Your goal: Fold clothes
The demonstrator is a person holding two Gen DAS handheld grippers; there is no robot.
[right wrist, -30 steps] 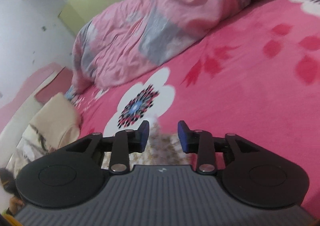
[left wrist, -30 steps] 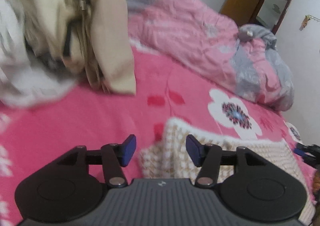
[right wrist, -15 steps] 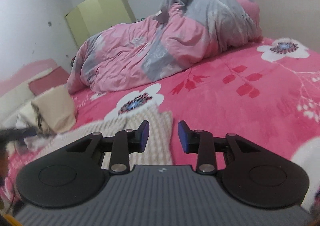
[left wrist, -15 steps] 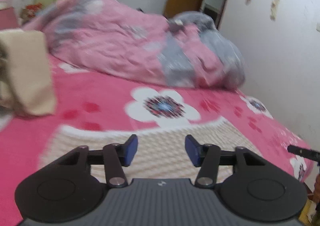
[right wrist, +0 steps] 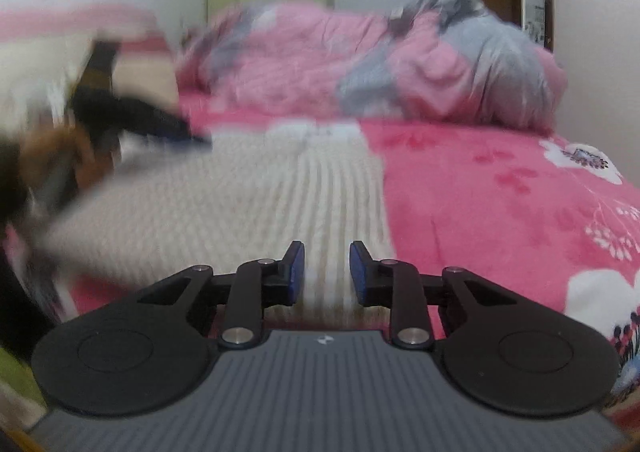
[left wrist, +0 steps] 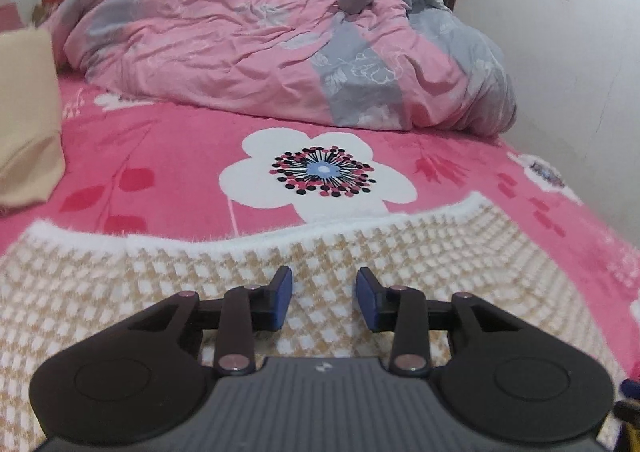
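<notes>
Nearest us, our left gripper (left wrist: 323,294) and right gripper (right wrist: 326,272) hover over the cream checked knit garment (left wrist: 280,272), jaws partly apart and just been closing, nothing pinched between the blue pads. The garment lies spread across the near part of the pink floral bedspread (left wrist: 168,156). At far left sits a beige garment (left wrist: 28,124); farthest, a crumpled pink-and-grey duvet (left wrist: 248,44).

Left gripper (left wrist: 323,297), jaws closing but apart, above checked sweater (left wrist: 400,252).
</notes>
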